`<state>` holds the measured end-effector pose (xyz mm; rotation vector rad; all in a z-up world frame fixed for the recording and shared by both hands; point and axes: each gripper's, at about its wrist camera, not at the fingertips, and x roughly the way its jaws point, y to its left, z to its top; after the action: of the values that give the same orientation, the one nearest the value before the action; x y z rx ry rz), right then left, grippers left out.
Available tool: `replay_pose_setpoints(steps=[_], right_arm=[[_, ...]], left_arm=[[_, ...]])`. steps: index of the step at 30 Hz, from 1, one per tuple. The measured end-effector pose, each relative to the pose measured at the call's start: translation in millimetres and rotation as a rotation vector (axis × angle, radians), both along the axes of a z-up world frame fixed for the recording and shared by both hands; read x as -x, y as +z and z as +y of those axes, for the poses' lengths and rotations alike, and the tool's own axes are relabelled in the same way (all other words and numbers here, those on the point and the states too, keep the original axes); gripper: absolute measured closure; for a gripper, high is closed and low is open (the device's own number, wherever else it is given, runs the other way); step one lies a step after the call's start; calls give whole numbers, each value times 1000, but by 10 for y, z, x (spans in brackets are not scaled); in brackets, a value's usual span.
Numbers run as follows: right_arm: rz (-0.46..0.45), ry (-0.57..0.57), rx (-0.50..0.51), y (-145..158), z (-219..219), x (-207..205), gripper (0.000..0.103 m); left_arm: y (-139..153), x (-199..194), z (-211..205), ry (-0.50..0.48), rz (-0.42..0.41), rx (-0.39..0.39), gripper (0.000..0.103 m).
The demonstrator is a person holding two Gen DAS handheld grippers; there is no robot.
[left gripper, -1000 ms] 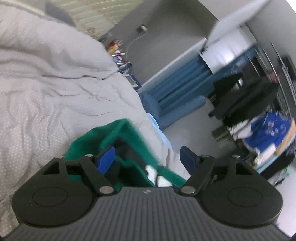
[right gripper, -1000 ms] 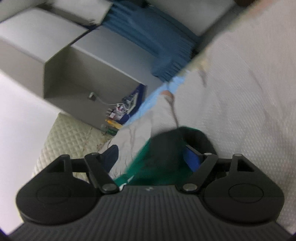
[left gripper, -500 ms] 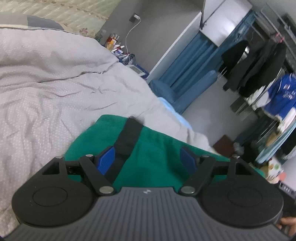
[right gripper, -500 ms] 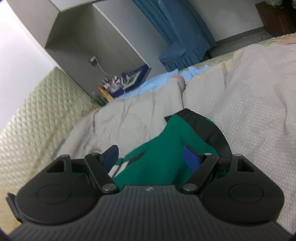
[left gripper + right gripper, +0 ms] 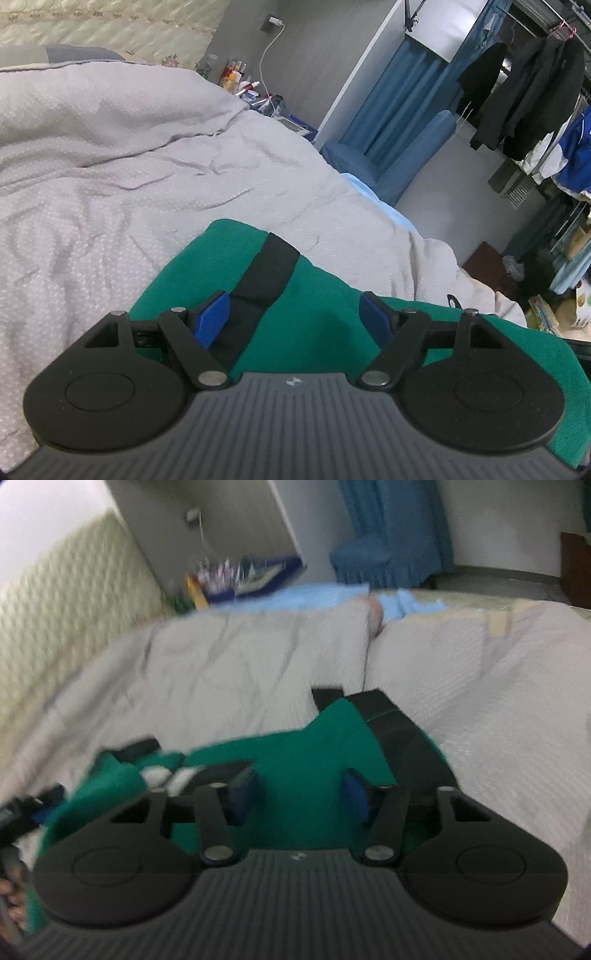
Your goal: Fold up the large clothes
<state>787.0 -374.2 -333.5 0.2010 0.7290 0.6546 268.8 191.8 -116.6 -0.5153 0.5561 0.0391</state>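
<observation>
- Left gripper (image 5: 293, 312): jaws wide apart, nothing clamped; green garment (image 5: 317, 314) lies under and between them.
- Right gripper (image 5: 301, 792): jaws closing, green cloth between the pads; view blurred, pad contact not confirmed.
- Garment: spread on the bed (image 5: 110, 177), black band (image 5: 271, 269) running toward 1 o'clock in the left view.
- Beyond, at 2 o'clock: blue curtain (image 5: 399, 122), hanging clothes (image 5: 524, 88).

A large green garment (image 5: 325, 295) with a broad black band (image 5: 269, 269) lies rumpled on the pale grey bedcover (image 5: 110, 184) — spread loosely, not flat. In the right wrist view its green cloth (image 5: 303, 753) overlaps the black band, with small white patches to the left.
</observation>
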Motion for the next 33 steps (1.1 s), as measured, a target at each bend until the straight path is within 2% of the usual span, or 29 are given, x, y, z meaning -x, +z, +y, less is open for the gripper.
replay_pose_setpoints(steps=[2,4,7,10,13,16,20,21,24,27,29,33], right_arm=[[-3,1,67,-60,117,-72,93],[-19,-1,55,-35,109,-71,97],[-69,-65,-65,149,-135,-60,98],[-156,-183,-189,357,-491,-57,98],[-179,-306,-255,403,-816,-130,98],[-151,-377,-267,314,-994,-261,99],[-169,-508,-211,192,-1119,-402,100],[-137,-525,-224,140,-1177,-444,100],[-14,-505,-274,-104,-1269,-533,100],[17,-459,-212,-225,-1123,-528,100],[15,-419,-169,-247,-983,-513,100],[-44,-356,-81,-194,-723,-406,100]], left_arm=[[-2,14,-2,3,-1,-9,22],[-4,28,9,11,-4,-7,22],[-1,44,29,23,-12,-1,22],[29,74,25,28,-33,-7,22],[80,121,13,41,-67,-14,22],[132,177,15,57,-98,-34,22],[192,229,27,82,-118,-67,22],[191,219,29,81,-110,-74,22],[108,130,24,72,-47,-74,22],[-53,-27,-20,46,72,-97,22],[-125,-76,-48,39,104,-131,21],[-147,-67,5,47,102,-95,20]])
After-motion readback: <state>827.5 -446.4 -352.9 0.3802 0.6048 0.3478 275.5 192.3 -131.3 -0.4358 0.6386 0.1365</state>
